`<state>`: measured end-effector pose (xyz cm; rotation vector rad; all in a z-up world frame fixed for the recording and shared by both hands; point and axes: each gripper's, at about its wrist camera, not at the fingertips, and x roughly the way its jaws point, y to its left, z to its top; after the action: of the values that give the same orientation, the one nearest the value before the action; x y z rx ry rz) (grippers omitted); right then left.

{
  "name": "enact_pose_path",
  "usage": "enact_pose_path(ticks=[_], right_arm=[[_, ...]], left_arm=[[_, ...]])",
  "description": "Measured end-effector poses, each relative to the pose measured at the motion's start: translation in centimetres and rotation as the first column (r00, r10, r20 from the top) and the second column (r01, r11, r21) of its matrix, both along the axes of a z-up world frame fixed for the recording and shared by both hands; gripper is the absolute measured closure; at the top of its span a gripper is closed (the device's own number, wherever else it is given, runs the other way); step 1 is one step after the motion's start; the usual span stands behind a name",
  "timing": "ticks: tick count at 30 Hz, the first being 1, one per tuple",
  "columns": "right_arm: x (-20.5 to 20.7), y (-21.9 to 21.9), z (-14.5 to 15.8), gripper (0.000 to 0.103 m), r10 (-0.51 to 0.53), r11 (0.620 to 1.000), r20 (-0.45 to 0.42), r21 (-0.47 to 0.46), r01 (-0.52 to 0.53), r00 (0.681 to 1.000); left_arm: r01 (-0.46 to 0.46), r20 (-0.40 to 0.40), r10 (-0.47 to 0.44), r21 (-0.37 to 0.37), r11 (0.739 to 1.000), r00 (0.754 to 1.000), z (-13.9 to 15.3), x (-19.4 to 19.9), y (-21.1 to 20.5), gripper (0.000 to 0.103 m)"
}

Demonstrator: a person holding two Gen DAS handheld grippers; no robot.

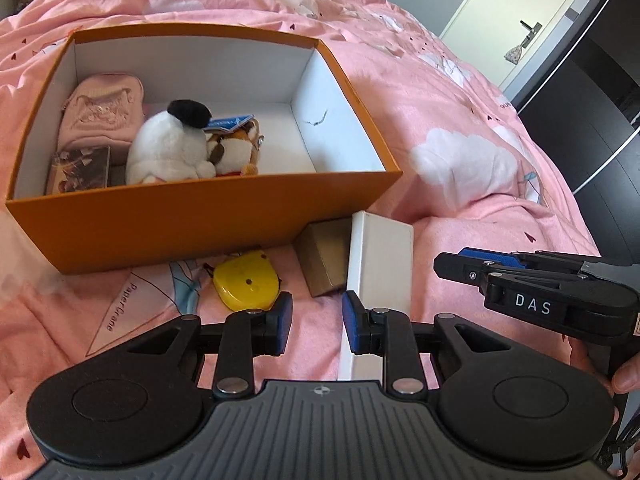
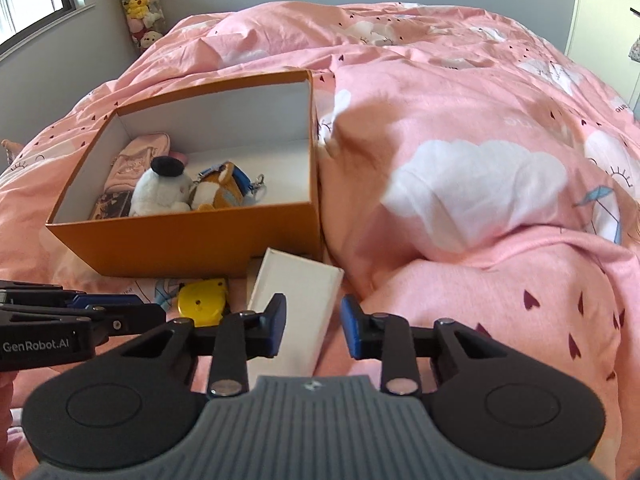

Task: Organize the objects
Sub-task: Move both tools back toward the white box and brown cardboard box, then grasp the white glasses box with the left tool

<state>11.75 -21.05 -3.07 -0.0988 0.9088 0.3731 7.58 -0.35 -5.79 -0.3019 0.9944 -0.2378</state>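
An orange box [image 1: 168, 224] sits on a bed with a pink cloud duvet [image 1: 452, 128]. In the left wrist view the box fills the 10 o'clock part of the picture.

Inside the box, going left to right: a pink pouch [image 1: 105, 110] leans at the far left. Below it lies a small dark picture box [image 1: 80, 170], and the box's near wall cuts off its bottom edge. Next comes a white plush toy [image 1: 166, 152] with a black ear, seen from behind, so its face is hidden. Touching it on the right is a small orange plush keychain [image 1: 236, 152] with a blue tag [image 1: 232, 123]; what animal it is is hard to tell.

In front of the box, toward 6 o'clock, lies a yellow tape measure [image 1: 248, 282]. Just to its right is a small brown box [image 1: 324, 258], partly hidden behind a white box [image 1: 380, 264]. The white box's near end goes under the gripper and is hidden.

The left gripper [image 1: 316, 322] is loose, with a gap between its blue pads [image 1: 283, 320], and it holds nothing. One pad sits beside the white box's edge; I cannot tell if it touches.

The right gripper [image 2: 313, 330] hangs above the white box [image 2: 298, 304]. Its jaws stand apart and grasp nothing.

At 3 o'clock, a white door [image 1: 492, 12] is cut off by the picture's edge.
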Motion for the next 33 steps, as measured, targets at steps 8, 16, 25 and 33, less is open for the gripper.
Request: enact_pose_path(ticks=[8,16,25,33], right_arm=[[-0.2,-1.4,-2.4,0.080,-0.023,0.996,-0.032,-0.084,0.020,0.999],[0.3,-0.2,-4.9,0.080,0.048,0.988,-0.100,-0.144,-0.062,0.994],[0.6,1.3,-6.9,0.082,0.143,0.977,-0.145,-0.134,-0.163,0.979],[0.0,1.8,-6.2,0.093,0.268,0.963,-0.190,0.077,-0.258,0.945]], left_arm=[[0.043,-0.035,-0.042,0.017,0.999,0.998,-0.9,-0.3,-1.5,0.073],[0.068,-0.066,-0.066,0.020,0.998,0.996,-1.7,0.1,-2.4,0.073],[0.038,-0.085,-0.037,0.008,0.999,0.996,-1.9,0.0,-1.9,0.072],[-0.035,-0.129,0.034,-0.006,0.999,0.991,-2.6,-0.2,0.1,0.070]])
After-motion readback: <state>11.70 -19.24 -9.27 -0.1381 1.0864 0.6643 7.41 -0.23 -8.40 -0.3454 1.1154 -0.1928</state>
